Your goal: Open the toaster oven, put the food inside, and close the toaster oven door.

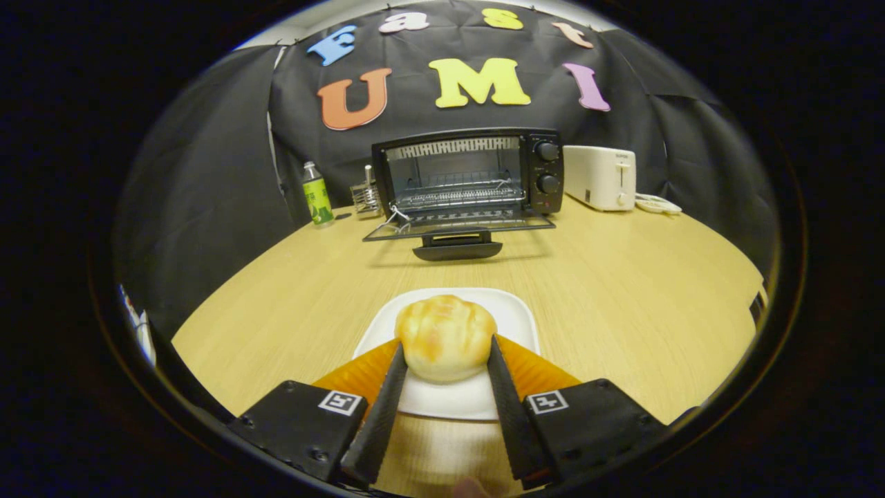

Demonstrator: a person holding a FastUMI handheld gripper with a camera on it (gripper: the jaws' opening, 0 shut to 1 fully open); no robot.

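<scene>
A round golden bread bun [444,337] rests on a white square plate [515,311] on the wooden table. My gripper [446,347] has both fingers pressed against the bun's sides, shut on it. Beyond, at the table's back, stands the black toaster oven [470,171]. Its glass door [458,225] is folded down flat toward me, and the wire rack [460,196] shows inside.
A white toaster [600,177] stands right of the oven with a coiled cord [657,204] beside it. Left of the oven are a green-labelled bottle [317,194] and a small wire rack [365,197]. Bare wooden table [622,277] lies between plate and oven.
</scene>
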